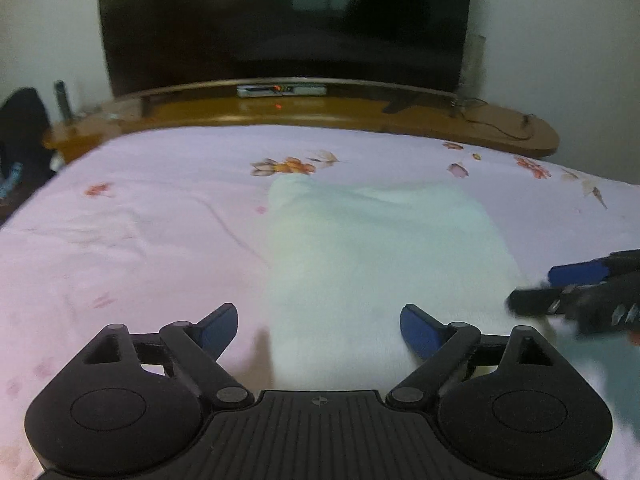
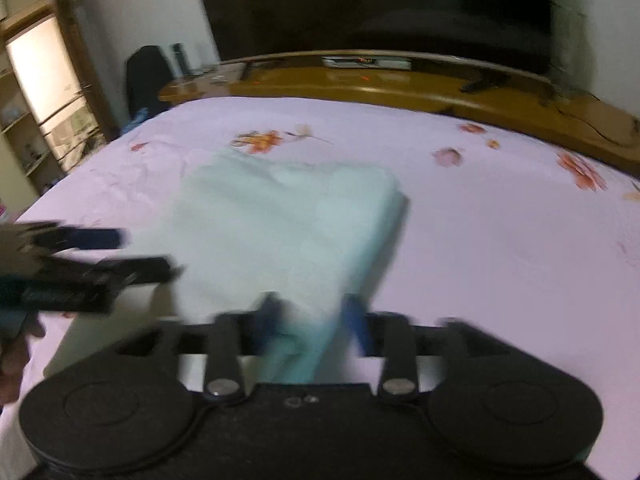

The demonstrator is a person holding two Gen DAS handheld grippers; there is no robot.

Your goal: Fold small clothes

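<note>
bed sheet (image 1: 160, 208) lying pink and flowered under everything | pale green cloth (image 1: 380, 248) resting folded on it, mid-bed | left gripper (image 1: 319, 330) hovering over cloth's near edge, jaws spread, holding nothing | right gripper (image 2: 312, 320) blurred, jaws parted astride cloth's near corner

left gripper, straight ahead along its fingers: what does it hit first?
Most likely the pale mint folded cloth lying on the floral bedsheet. The left gripper is open, angled down, with nothing between its fingers. Depth is unclear, so the contact point is a guess. The right gripper sits off to the side.
</note>
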